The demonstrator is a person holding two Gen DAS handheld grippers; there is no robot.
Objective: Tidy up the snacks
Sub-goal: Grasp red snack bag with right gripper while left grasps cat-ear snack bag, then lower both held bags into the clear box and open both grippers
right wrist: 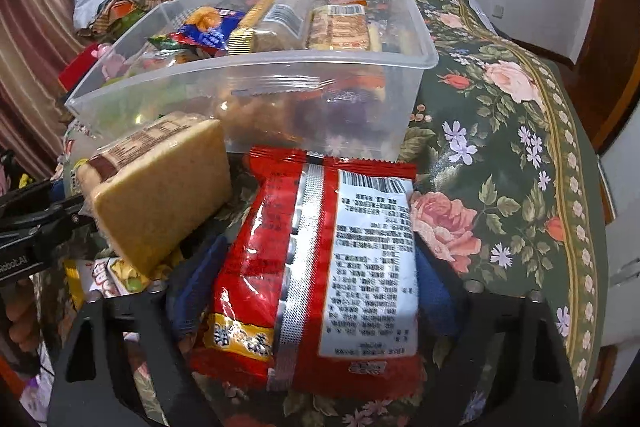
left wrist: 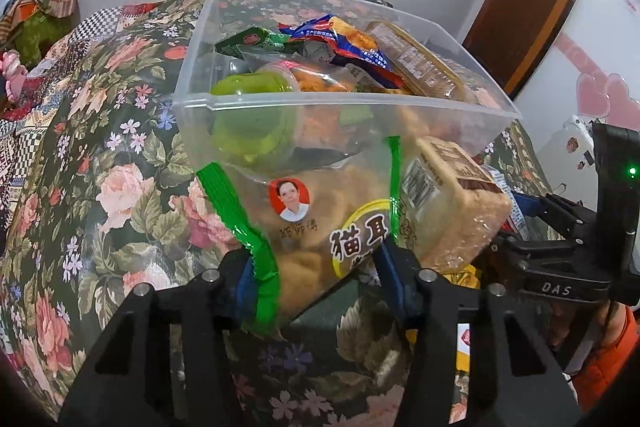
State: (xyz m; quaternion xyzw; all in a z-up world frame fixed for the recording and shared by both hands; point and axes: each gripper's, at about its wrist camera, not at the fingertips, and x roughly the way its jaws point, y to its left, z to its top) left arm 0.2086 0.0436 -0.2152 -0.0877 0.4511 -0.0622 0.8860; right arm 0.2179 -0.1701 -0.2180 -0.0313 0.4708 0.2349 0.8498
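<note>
A clear plastic bin [left wrist: 344, 103] half full of snack packs stands on the floral cloth; it also shows in the right wrist view [right wrist: 248, 83]. My left gripper [left wrist: 316, 267] is shut on a clear snack bag with green edges [left wrist: 320, 215], held just in front of the bin. A wrapped tan biscuit block [left wrist: 460, 203] leans beside that bag; it also shows in the right wrist view [right wrist: 160, 191]. My right gripper [right wrist: 316, 287] is shut on a red snack bag [right wrist: 320, 267], its white label side up, near the bin's front wall. The right gripper shows in the left wrist view [left wrist: 560, 251].
The floral cloth [right wrist: 500, 155] covers the surface and drops off at the right. Loose snack packs [right wrist: 108, 275] lie at the lower left in the right wrist view. A pile of clutter [right wrist: 116, 3] sits behind the bin at the left.
</note>
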